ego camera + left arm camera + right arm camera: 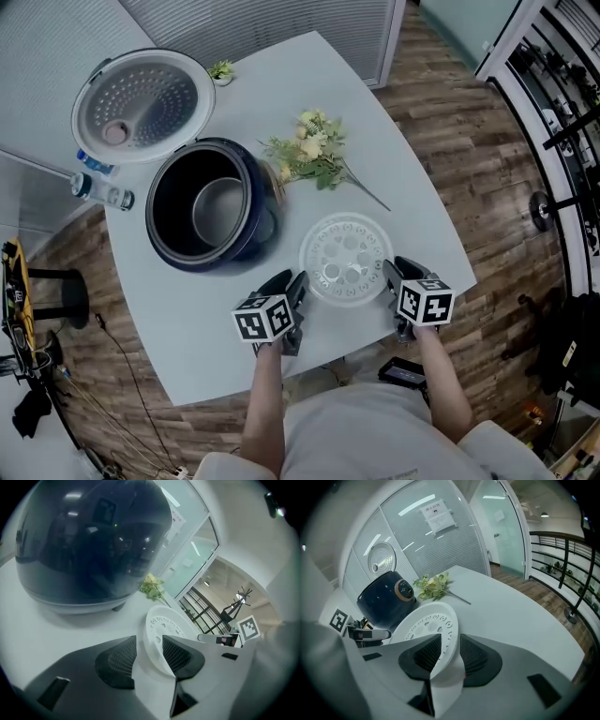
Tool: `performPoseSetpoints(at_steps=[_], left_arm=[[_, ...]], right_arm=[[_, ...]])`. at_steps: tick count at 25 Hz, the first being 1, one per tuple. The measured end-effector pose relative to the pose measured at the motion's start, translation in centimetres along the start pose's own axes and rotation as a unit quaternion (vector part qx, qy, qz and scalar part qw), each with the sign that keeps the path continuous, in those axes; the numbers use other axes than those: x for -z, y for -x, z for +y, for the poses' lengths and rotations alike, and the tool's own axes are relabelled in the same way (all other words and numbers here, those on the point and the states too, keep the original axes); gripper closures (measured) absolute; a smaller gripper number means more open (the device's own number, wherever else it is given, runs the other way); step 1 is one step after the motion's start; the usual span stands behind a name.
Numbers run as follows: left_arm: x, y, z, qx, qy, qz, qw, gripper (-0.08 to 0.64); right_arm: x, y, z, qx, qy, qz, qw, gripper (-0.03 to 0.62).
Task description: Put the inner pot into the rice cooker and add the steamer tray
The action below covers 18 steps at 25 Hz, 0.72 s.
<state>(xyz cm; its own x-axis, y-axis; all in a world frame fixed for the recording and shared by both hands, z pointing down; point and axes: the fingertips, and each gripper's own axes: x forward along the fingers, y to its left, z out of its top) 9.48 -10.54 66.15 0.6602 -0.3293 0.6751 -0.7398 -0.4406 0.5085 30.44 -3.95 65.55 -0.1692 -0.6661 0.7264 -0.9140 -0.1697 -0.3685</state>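
The white perforated steamer tray (pixel 347 258) lies low over the near part of the table, between my two grippers. My left gripper (pixel 298 286) is shut on its left rim, and in the left gripper view the tray (pixel 164 623) sits pinched between the jaws of the left gripper (pixel 149 651). My right gripper (pixel 389 277) is shut on the right rim, where the tray (pixel 429 623) fills the gap of the right gripper (pixel 450 651). The dark blue rice cooker (pixel 202 258) stands open to the left, with the metal inner pot (pixel 220 211) inside it.
The cooker's lid (pixel 141 103) stands raised behind the body. A bunch of artificial flowers (pixel 309 150) lies beyond the tray. A plastic bottle (pixel 103 192) sits at the table's left edge. The pale table (pixel 216 319) ends just behind my grippers.
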Motion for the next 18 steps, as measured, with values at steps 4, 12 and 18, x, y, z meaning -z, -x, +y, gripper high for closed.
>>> performPoseSetpoints(at_steps=[4, 12, 18], left_arm=[[0.3, -0.4, 0.2, -0.009, 0.007, 0.003, 0.9999, 0.385], [0.9, -1.5, 0.0, -0.011, 0.021, 0.009, 0.9997, 0.385], [0.7, -1.7, 0.0, -0.021, 0.009, 0.001, 0.9997, 0.425]], right_arm=[[0.0, -0.4, -0.1, -0.005, -0.002, 0.003, 1.0, 0.469], [0.1, -0.8, -0.2, -0.011, -0.002, 0.007, 1.0, 0.469], [-0.1, -0.8, -0.6, -0.014, -0.012, -0.006, 1.0, 0.471]])
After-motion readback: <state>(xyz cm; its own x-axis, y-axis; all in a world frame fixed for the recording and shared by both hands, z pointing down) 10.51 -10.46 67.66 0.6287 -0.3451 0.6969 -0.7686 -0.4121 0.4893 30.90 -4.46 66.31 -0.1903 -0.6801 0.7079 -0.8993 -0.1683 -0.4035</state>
